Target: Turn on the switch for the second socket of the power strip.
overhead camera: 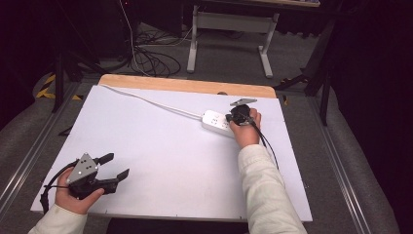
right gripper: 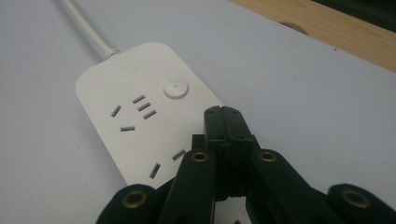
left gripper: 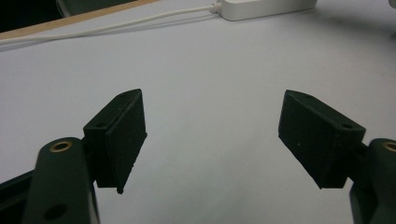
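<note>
Right tongs (right gripper: pixel 223 114) pressed together over power strip (right gripper: pixel 140 116); left tongs (left gripper: pixel 212 140) spread, empty.

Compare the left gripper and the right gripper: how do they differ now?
The left gripper has jaws wide apart with nothing between them; the right gripper has jaws pressed together. The left rests near the table's front edge, far from the power strip; the right is over the strip. Both are black and hand-held.

My white sheet (overhead camera: pixel 160 146) covers a wooden tabletop (overhead camera: pixel 185 85), which shows as a bare strip along the sheet's far edge. Beyond that edge, on the grey floor (overhead camera: pixel 224 61), black cables (overhead camera: pixel 151 61) lie tangled left of a white desk frame (overhead camera: pixel 229 24). Yellow-black tape (overhead camera: pixel 46 87) marks the floor off the sheet's far left corner.
</note>
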The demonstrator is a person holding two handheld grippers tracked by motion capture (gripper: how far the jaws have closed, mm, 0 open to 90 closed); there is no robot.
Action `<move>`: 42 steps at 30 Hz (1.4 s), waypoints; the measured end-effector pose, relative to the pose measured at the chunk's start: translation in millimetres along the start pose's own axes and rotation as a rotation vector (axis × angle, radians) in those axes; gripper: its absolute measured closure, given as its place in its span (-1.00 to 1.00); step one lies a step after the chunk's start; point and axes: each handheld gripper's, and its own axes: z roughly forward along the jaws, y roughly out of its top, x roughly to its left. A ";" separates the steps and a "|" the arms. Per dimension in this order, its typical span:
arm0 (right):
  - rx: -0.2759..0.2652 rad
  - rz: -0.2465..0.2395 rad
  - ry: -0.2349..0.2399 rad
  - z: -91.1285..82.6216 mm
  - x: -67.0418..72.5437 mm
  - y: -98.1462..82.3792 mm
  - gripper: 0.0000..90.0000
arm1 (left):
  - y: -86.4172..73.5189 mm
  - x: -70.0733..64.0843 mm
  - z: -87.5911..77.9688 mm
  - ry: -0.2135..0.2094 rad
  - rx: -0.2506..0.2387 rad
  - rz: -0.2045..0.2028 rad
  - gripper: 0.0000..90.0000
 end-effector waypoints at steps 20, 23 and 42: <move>-0.006 0.030 0.003 0.8 -0.3 -1.7 1.00 | -0.1 0.2 1.1 -0.004 0.005 0.001 -0.47; -0.007 0.024 0.002 0.7 -0.3 -1.6 1.00 | 0.1 0.9 0.7 -0.005 0.003 0.003 -0.47; -0.083 -0.039 0.008 -27.9 4.4 12.1 1.00 | 0.7 0.6 0.8 -0.005 0.001 -0.001 -0.47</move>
